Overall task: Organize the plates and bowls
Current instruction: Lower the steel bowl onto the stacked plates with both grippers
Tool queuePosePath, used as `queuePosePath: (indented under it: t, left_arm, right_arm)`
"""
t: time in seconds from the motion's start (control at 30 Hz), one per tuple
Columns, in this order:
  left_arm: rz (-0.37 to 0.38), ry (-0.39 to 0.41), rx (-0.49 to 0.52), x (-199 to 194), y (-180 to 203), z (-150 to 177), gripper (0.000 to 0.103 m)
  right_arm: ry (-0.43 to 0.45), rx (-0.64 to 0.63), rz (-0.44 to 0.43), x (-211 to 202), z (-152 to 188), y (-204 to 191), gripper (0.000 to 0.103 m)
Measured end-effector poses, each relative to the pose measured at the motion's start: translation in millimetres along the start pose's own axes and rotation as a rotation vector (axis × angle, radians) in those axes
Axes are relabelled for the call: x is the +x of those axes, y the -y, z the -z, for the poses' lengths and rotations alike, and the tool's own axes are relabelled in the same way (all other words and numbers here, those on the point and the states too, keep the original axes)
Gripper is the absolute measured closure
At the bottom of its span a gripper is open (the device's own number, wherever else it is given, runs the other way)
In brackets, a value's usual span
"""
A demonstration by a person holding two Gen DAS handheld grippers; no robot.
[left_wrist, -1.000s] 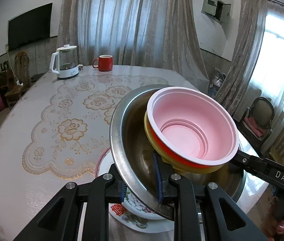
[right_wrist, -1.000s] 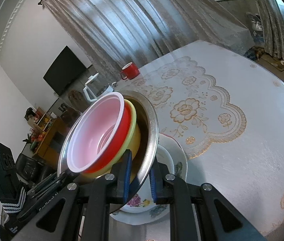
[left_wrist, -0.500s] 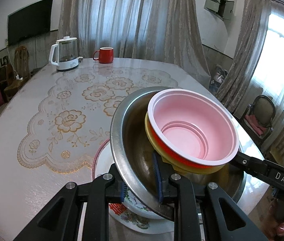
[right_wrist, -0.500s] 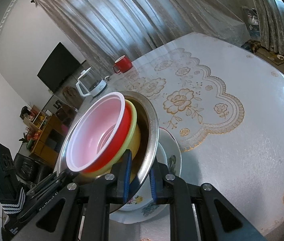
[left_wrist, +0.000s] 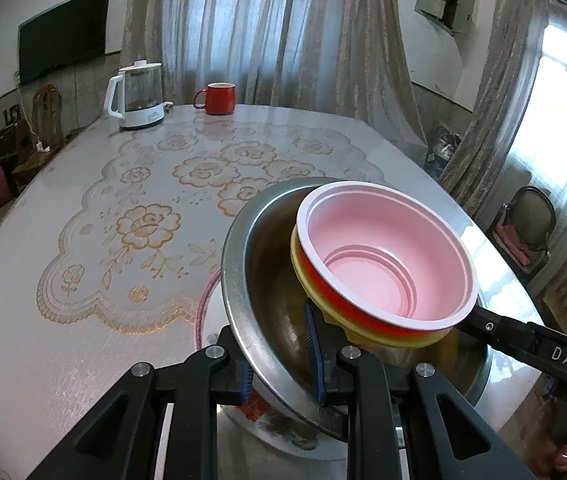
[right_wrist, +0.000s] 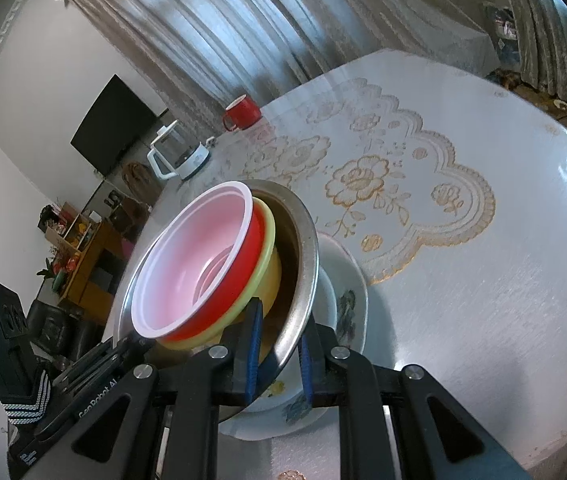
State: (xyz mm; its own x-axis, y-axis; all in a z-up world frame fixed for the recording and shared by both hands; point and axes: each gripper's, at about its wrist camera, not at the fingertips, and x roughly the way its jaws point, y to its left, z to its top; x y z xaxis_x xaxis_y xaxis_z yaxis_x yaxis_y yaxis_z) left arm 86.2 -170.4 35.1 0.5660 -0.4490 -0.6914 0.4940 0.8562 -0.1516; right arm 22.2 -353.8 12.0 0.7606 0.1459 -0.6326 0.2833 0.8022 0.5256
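A steel bowl (left_wrist: 259, 264) holds a yellow bowl (left_wrist: 363, 334) with a red bowl, pink inside (left_wrist: 383, 264), nested in it. My left gripper (left_wrist: 281, 364) is shut on the steel bowl's near rim. My right gripper (right_wrist: 277, 354) is shut on the opposite rim of the steel bowl (right_wrist: 303, 256), and its arm shows in the left wrist view (left_wrist: 531, 344). The stack hangs tilted just above a white flowered plate (right_wrist: 353, 300) on the table, which also shows in the left wrist view (left_wrist: 207, 300).
A round table with a lace-patterned cloth (left_wrist: 143, 220) stretches ahead. A white kettle (left_wrist: 137, 96) and a red mug (left_wrist: 217, 98) stand at its far edge. A chair (left_wrist: 523, 228) stands to the right of the table.
Both grippers have carried the bowl stack a little to the right and lower over the flowered plate. Both grips are unchanged.
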Motion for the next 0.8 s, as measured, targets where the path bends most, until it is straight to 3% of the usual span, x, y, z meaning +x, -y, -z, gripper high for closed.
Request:
queuePosePath:
  t: [0.8]
  left_arm:
    - [-0.034,-0.041,-0.019,33.9,-11.5,19.1,0.080]
  right_arm:
    - [-0.076,-0.006,0.055,37.7,11.1,8.6,0.086]
